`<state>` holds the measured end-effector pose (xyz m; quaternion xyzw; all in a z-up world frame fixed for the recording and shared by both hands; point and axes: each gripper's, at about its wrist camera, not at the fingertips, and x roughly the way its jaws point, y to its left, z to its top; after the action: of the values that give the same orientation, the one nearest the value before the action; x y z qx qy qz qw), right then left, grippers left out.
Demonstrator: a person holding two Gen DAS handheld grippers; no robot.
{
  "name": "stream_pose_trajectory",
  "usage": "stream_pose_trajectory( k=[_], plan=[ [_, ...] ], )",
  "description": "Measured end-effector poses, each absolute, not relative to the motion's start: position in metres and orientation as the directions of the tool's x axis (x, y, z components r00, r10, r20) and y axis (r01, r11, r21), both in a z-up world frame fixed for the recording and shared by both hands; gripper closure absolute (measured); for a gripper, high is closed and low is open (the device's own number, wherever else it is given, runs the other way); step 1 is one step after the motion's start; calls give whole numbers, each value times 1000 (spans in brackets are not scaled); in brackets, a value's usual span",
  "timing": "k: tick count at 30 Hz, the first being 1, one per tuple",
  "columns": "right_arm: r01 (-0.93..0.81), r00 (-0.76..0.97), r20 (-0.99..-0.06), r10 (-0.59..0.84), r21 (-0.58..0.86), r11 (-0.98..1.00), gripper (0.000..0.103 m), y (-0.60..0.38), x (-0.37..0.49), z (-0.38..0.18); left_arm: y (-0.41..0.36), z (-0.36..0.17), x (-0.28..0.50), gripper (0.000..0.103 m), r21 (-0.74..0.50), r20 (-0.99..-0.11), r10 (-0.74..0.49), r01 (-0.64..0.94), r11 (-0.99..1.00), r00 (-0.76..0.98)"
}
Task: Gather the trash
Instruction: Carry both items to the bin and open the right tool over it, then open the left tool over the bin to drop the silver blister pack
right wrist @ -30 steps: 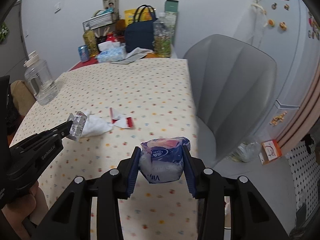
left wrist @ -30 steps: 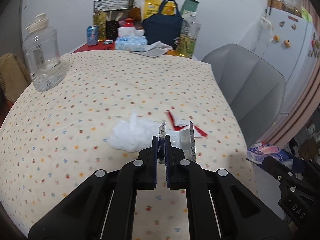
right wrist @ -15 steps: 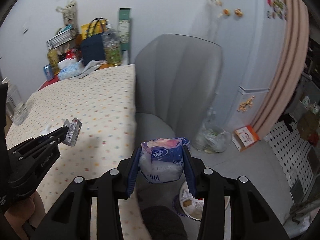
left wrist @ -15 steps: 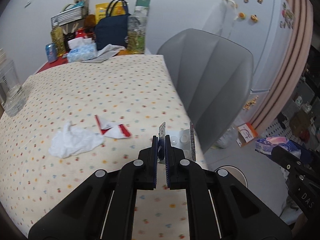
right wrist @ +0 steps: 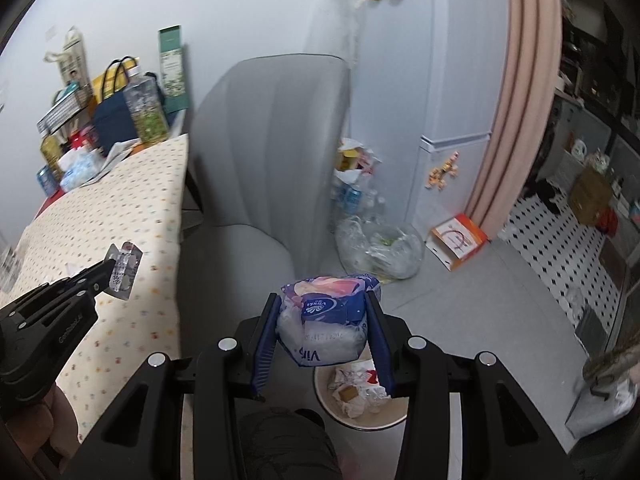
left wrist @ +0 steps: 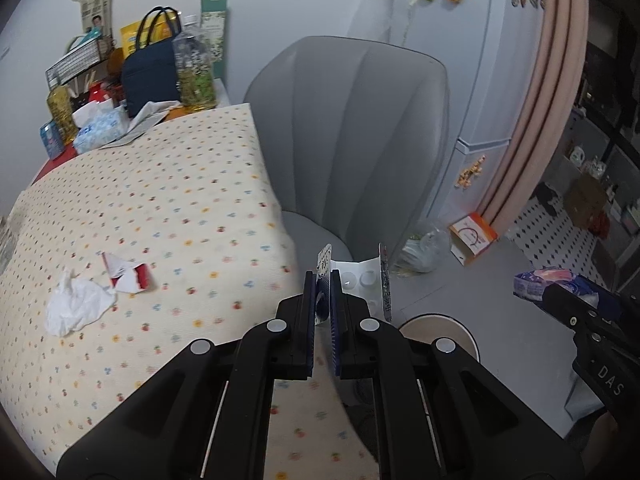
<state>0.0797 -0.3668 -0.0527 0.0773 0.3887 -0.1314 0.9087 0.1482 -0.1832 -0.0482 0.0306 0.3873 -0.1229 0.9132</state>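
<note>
My left gripper (left wrist: 323, 280) is shut on an empty silver blister pack (left wrist: 362, 280) and holds it over the table's right edge; the pack also shows in the right wrist view (right wrist: 125, 270). My right gripper (right wrist: 325, 312) is shut on a blue and white tissue packet (right wrist: 326, 320), held above a round waste bin (right wrist: 362, 398) on the floor that holds crumpled trash. The bin's rim shows in the left wrist view (left wrist: 440, 326). A crumpled white tissue (left wrist: 76, 306) and a torn red and white wrapper (left wrist: 126, 276) lie on the dotted tablecloth (left wrist: 180, 200).
A grey chair (left wrist: 352, 144) stands right of the table. A clear bag of trash (right wrist: 380, 252) and an orange box (right wrist: 458, 240) sit on the floor by the fridge (right wrist: 424, 80). Bottles, a navy bag (left wrist: 150, 76) and tissue box crowd the table's far end.
Both grippers have swung right, away from the table top toward the floor. The right gripper now hangs over the waste bin. Both still hold their items.
</note>
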Motion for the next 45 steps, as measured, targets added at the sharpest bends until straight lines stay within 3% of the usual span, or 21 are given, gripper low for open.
stream_pose_trajectory(
  k=[12, 14, 16, 19, 24, 30, 45],
  plan=[
    [397, 622, -753, -214, 68, 915, 58, -430, 81, -82, -251, -58, 153, 96, -16, -737, -259, 368, 930, 624],
    [403, 615, -759, -211, 74, 912, 52, -437, 84, -89, -260, -61, 154, 96, -11, -743, -262, 380, 925, 616],
    [417, 617, -755, -223, 73, 906, 37, -443, 85, -94, -266, -63, 155, 96, -7, -748, -262, 388, 922, 609],
    [432, 617, -747, -247, 60, 900, 24, -451, 82, -96, -274, -67, 155, 96, -4, -756, -262, 395, 919, 601],
    [467, 614, -743, -268, 68, 881, 13, -467, 70, -96, -288, -74, 157, 96, -8, -769, -270, 415, 910, 579],
    [505, 611, -735, -294, 76, 860, 8, -480, 48, -94, -310, -77, 152, 96, -10, -778, -294, 457, 889, 555],
    [608, 577, -716, -394, 55, 792, 8, -515, 8, -85, -370, -92, 133, 95, -49, -807, -370, 572, 819, 461]
  ],
)
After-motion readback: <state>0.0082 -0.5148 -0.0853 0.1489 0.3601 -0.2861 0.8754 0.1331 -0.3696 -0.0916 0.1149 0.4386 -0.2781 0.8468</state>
